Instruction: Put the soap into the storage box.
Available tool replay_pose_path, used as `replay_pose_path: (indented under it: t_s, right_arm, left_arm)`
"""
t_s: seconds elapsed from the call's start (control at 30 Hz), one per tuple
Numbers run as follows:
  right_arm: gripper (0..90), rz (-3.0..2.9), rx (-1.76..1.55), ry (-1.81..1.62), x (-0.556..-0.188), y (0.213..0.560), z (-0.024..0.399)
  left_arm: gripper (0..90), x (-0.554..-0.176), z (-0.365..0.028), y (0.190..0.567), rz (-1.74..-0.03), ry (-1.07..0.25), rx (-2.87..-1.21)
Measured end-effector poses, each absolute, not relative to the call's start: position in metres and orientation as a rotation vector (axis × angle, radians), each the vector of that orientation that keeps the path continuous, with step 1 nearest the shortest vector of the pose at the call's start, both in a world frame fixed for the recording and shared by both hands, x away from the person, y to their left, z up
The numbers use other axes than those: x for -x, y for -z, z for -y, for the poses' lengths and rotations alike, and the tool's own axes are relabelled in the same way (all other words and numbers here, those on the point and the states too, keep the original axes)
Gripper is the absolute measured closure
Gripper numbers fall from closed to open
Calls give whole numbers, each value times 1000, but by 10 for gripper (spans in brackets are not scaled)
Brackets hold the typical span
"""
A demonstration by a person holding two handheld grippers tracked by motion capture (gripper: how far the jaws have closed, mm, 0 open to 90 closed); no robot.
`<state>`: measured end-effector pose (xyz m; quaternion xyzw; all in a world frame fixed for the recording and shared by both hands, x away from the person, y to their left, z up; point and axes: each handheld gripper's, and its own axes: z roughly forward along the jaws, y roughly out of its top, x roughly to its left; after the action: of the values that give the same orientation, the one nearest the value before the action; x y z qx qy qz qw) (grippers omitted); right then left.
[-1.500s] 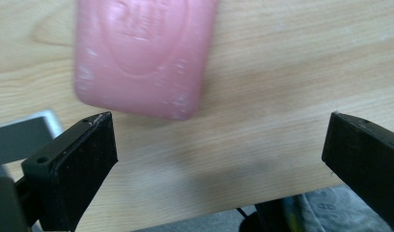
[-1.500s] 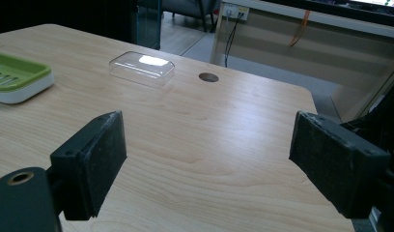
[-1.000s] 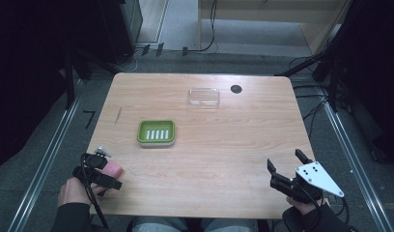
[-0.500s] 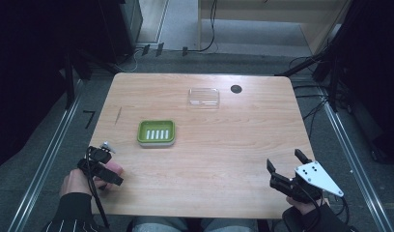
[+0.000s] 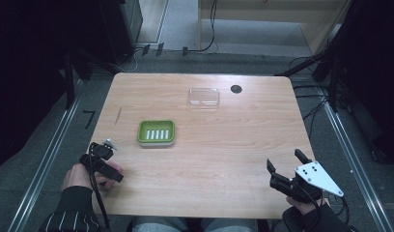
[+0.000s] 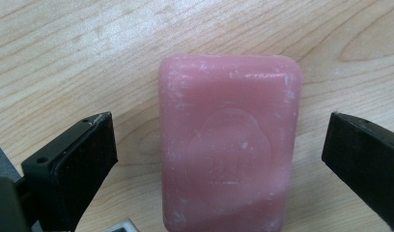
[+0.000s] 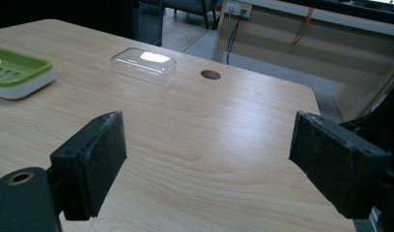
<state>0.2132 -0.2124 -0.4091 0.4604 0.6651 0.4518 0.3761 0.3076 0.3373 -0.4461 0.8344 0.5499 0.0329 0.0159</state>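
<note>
A pink soap bar (image 6: 229, 145) lies flat on the wooden table (image 5: 224, 145) near its front left corner. My left gripper (image 6: 219, 159) points down over it and is open, one jaw on each side of the bar and a gap on both sides. From the high view the left gripper (image 5: 108, 170) covers the soap. A green soap dish (image 5: 156, 132) with a white slotted insert sits left of centre. At the front right my right gripper (image 5: 285, 160) is open and holds nothing; its own view has its jaws (image 7: 209, 159) spread wide above bare wood.
A clear plastic lid (image 5: 204, 96) rests toward the table's far side, beside a dark cable hole (image 5: 236, 88). The right gripper view has the lid (image 7: 144, 63), the hole (image 7: 210, 74) and the dish (image 7: 16, 72) far ahead. Metal rails and cables run along the floor on both sides.
My left gripper has shifted over the pink soap, which lay visible beside it a second ago and is now covered by it. The right gripper has stayed put.
</note>
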Motion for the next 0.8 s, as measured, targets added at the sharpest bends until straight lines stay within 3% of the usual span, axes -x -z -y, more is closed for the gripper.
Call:
replay_pose_path:
  t_s: [0.23, 0.3, 0.4, 0.8]
  right_arm:
    - [137, -1701, -1177, -1156, -213, 409, 213]
    - [137, -1701, -1177, -1157, -213, 409, 213]
    - [137, -1700, -1177, -1158, -213, 409, 213]
    - [137, -1701, -1177, -1157, -213, 409, 213]
  left_arm:
    - [5, -307, -338, 447, -1724, -146, -2601]
    - [33, -307, -338, 448, -1714, -137, -2598]
    - [151, -307, -336, 449, -1688, -138, -2620]
    - [229, -306, -336, 450, -1692, -119, -2625]
